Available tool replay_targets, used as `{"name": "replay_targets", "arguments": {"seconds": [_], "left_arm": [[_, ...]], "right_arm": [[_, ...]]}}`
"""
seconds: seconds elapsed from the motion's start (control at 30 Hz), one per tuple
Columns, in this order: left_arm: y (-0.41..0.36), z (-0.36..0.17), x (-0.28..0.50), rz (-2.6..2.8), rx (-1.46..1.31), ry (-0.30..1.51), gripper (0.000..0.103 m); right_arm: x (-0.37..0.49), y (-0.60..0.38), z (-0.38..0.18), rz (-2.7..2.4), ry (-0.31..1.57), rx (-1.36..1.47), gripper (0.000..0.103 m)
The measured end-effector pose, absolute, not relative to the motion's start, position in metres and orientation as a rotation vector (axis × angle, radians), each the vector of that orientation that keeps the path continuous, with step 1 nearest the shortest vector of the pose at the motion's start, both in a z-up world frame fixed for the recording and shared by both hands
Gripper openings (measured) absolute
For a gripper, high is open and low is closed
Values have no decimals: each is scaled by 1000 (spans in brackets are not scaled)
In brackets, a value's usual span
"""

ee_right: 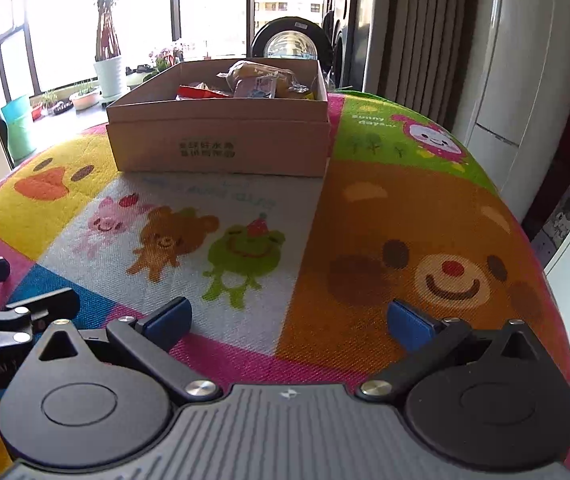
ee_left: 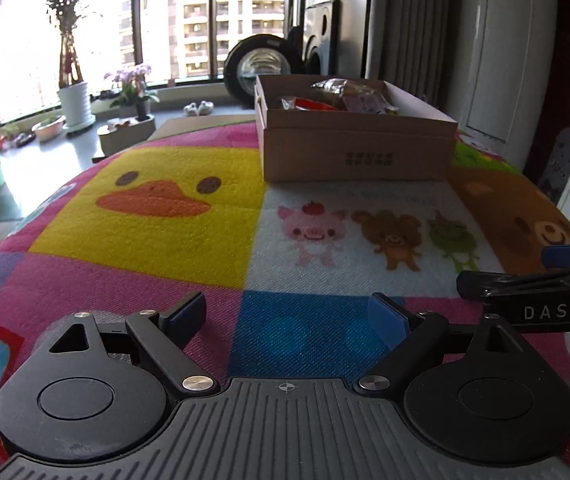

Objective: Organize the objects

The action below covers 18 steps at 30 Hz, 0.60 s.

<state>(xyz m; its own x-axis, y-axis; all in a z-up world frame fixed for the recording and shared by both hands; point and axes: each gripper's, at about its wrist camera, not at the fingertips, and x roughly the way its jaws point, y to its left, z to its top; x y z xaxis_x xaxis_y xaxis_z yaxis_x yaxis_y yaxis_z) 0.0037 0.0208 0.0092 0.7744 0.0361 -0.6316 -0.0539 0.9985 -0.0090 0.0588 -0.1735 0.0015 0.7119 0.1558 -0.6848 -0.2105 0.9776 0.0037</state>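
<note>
Both your grippers hang open and empty over the near table: left gripper (ee_left: 287, 318), right gripper (ee_right: 289, 318). The box (ee_left: 359, 148) sits at the far side, snack packets (ee_left: 337, 98) already piled inside. Its long axis runs left to right, printed wall facing you. Reach in carelessly and you may clip that near wall, shoving the box toward the far edge.

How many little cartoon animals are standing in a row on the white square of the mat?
3, side by side on the white square in front of the cardboard box: a pink pig on the left, a brown bear in the middle, a green frog on the right.
</note>
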Motion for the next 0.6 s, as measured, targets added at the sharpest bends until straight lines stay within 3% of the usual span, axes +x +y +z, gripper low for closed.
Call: {"name": "replay_targets", "arguments": {"seconds": [0.1,0.6], "left_arm": [[18,4,2,76,-6,655,96],[21,5,6,94,-20,644,95]], "right_arm": [[54,-175,-2,205,719,-71,103],[44,-174,-6,161,662,-48,103]]}}
